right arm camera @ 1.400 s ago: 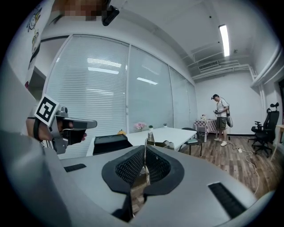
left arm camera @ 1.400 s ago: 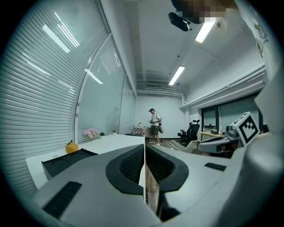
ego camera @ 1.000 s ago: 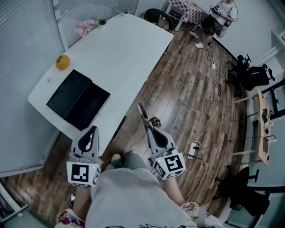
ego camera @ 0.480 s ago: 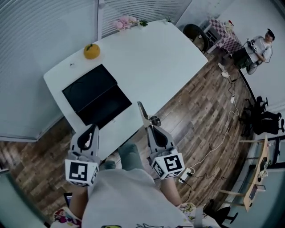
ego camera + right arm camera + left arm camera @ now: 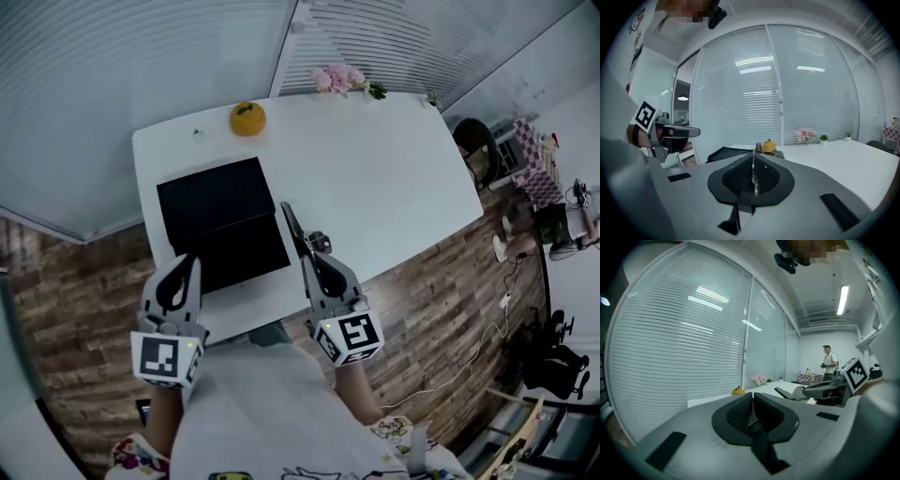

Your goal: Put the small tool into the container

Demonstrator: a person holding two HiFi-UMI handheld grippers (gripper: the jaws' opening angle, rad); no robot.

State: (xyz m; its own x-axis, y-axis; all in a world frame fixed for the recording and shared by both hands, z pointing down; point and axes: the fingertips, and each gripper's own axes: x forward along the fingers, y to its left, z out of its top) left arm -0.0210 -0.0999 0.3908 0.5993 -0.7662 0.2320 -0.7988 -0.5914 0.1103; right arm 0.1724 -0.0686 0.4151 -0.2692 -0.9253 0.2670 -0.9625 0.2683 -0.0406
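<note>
Small tool, thin flat metal, was clamped between the right gripper's ribbed black pads; the left gripper was closed, empty.

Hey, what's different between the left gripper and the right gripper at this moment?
The right gripper is clamped on a thin metal tool that sticks out past its tips; the left gripper has its jaws together on nothing. In the head view the left gripper sits by the black container's near left corner, the right gripper by its right side. Both point toward the white table.
</note>
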